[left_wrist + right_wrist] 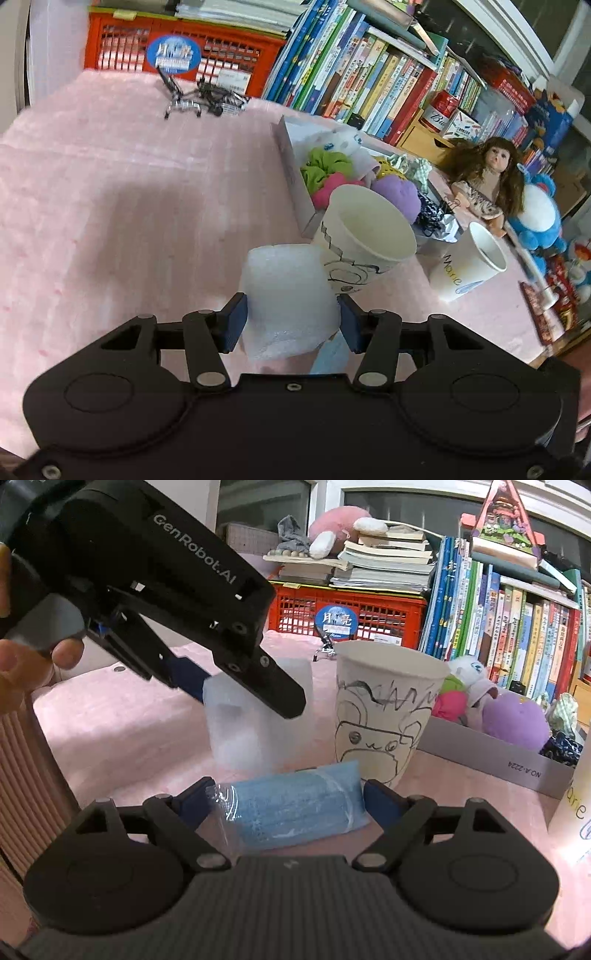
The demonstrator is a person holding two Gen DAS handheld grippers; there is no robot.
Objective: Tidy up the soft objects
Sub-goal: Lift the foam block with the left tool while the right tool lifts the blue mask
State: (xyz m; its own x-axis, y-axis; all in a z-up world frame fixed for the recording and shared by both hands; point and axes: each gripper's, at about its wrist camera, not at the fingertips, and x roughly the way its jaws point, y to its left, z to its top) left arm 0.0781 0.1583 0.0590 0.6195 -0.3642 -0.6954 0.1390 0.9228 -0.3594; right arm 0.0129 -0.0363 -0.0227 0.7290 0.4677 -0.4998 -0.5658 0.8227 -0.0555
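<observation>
On the black body of the left tongs (pixel 207 698), upper left of the right wrist view, stands "GenRobot.AI". The grey box (pixel 491 755) at the right carries "NO.A-222A", upside down. The white cup (pixel 466 261) shows "Marie". The blue round sticker (pixel 336 622) on the red crate (pixel 391 614) shows "月亮" and "Moon".

A blue wrapped face mask (pixel 291 812) sits clasped between the right gripper (pixel 290 803) pads, while the left gripper (pixel 245 698) grips a white foam block (pixel 255 731) beside a doodled paper cup (pixel 384 716) on the pink worktop (pixel 129 731).
</observation>
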